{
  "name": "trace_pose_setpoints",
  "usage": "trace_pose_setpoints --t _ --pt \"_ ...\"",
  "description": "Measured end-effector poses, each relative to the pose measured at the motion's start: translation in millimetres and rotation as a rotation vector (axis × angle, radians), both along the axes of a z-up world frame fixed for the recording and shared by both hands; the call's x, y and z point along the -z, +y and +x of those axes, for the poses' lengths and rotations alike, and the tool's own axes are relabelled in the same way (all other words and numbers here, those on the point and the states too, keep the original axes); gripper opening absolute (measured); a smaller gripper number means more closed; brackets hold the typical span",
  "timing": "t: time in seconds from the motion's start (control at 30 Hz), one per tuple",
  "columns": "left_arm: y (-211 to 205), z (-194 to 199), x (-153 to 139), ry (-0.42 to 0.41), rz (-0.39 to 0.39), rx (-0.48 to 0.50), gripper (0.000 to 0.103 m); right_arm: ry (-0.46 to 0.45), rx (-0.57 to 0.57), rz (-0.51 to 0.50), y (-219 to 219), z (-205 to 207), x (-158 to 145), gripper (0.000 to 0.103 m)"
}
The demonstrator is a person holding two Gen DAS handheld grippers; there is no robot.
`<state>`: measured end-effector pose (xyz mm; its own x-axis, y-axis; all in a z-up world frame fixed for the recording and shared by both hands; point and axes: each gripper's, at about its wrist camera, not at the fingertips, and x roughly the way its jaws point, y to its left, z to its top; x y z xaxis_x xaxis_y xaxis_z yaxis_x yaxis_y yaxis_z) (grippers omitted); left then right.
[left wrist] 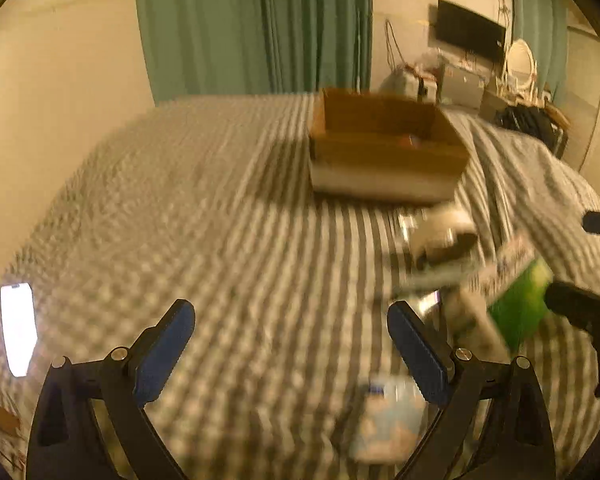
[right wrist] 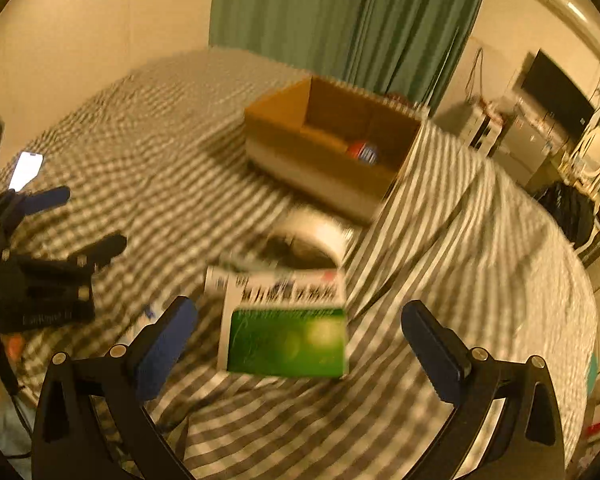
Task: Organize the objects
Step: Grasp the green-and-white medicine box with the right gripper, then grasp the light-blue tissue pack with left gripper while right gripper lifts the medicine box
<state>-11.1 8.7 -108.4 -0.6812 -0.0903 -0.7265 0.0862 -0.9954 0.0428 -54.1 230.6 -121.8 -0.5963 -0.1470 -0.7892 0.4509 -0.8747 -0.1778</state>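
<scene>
An open cardboard box (left wrist: 384, 152) (right wrist: 292, 140) stands on the striped bed, and a red and blue object (right wrist: 362, 151) lies inside it. In front of the box lies a white tape roll (left wrist: 444, 236) (right wrist: 312, 236). Just nearer sits a green and white carton (left wrist: 512, 300) (right wrist: 288, 340). My right gripper (right wrist: 298, 306) (left wrist: 588, 266) is open with the carton between its fingers, touching neither. My left gripper (left wrist: 296, 340) (right wrist: 76, 220) is open over bare bedding to the carton's left. A blurred pale blue packet (left wrist: 388, 416) lies below it. Both views are motion-blurred.
A lit phone (left wrist: 18, 328) (right wrist: 26, 170) lies on the bed (left wrist: 220, 220) at the far left. Green curtains (left wrist: 252, 24) hang behind the bed. A wall screen (right wrist: 556, 96) and cluttered furniture (right wrist: 512, 136) stand beyond the right edge, where the cover drapes down.
</scene>
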Motion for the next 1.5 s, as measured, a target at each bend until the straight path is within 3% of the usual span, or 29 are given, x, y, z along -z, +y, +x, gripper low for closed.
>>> trace_pose_setpoints --t 0.23,0.43,0.7,0.77,0.8,0.83,0.9,0.93,0.97,1.2,1.5 --pt "26 18 51 -0.14 -0.001 0.075 0.099 -0.058 -0.004 0.057 -8 -3 29 0.103" --pt "42 22 64 -0.186 0.027 0.155 0.099 -0.076 0.017 0.112 -15 -10 50 0.103" --pt "41 14 91 -0.295 0.115 0.177 0.099 -0.111 0.043 0.116 -9 -16 64 0.103" --pt "42 13 96 -0.31 0.115 0.183 0.092 -0.118 0.05 0.113 -8 -17 66 0.103" --pt "43 14 97 -0.315 0.113 0.185 0.082 -0.122 0.05 0.113 -7 -17 66 0.103" --pt "43 14 98 -0.319 0.123 0.193 0.079 -0.122 0.048 0.114 -7 -16 66 0.103" --pt "45 16 98 -0.315 0.136 0.208 0.055 -0.124 0.041 0.121 -8 -15 66 0.103" --pt "46 18 97 -0.313 0.144 0.22 0.053 -0.119 0.039 0.122 -8 -14 66 0.1" --pt "47 20 96 -0.309 0.143 0.224 0.053 -0.119 0.033 0.114 -7 -13 65 0.094" --pt "49 31 74 -0.235 0.152 0.243 0.053 -0.022 -0.016 0.112 -8 2 40 0.094" --pt "45 16 39 -0.168 0.164 0.254 0.053 0.08 -0.054 0.067 -11 4 -11 0.093"
